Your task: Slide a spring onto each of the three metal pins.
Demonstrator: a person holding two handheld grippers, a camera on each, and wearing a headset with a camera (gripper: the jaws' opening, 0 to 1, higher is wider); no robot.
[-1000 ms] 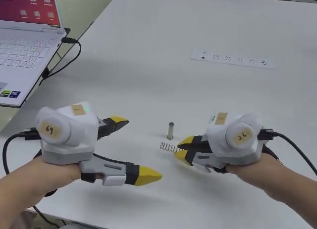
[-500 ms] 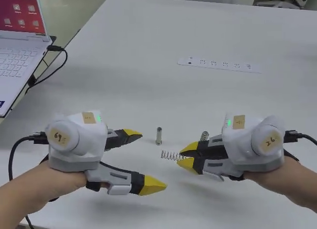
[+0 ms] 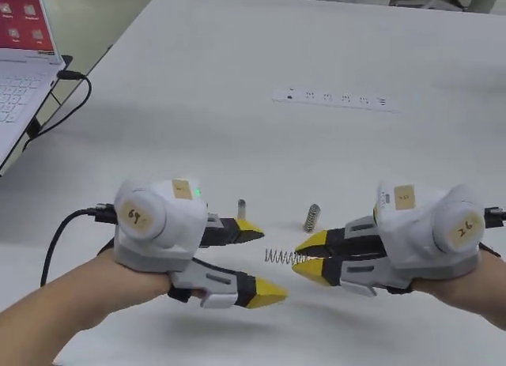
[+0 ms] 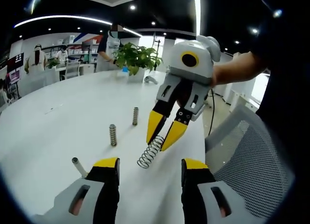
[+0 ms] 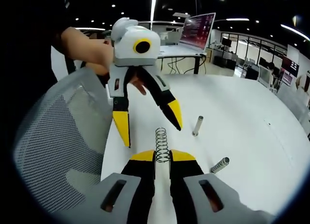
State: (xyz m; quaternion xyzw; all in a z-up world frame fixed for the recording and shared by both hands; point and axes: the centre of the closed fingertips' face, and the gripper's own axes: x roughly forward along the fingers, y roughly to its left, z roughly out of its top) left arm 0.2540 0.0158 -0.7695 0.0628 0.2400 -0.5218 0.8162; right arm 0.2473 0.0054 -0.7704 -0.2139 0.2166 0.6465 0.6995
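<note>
My right gripper (image 3: pixel 298 258) is shut on one end of a loose spring (image 3: pixel 280 258), which sticks out level toward the left. In the right gripper view the spring (image 5: pixel 162 143) rises from between my closed jaws (image 5: pixel 162 157). My left gripper (image 3: pixel 263 261) is open, its yellow tips facing the spring's free end. A bare metal pin (image 3: pixel 242 209) stands just behind the left gripper's upper tip. In the left gripper view the bare pin (image 4: pixel 77 165) is at lower left, with two pins wearing springs (image 4: pixel 113 135) (image 4: pixel 135 116) beyond. One sprung pin (image 3: pixel 313 217) stands behind the right gripper.
A white power strip (image 3: pixel 336 98) lies further back on the white table (image 3: pixel 237 129). A laptop (image 3: pixel 20 34) with a black cable (image 3: pixel 67 105) sits at the far left. A mesh chair (image 4: pixel 247 151) stands by the table's near edge.
My left gripper has moved right, past the bare pin, toward the spring's free end. The right gripper has drawn back to the right with the spring, uncovering a sprung pin.
</note>
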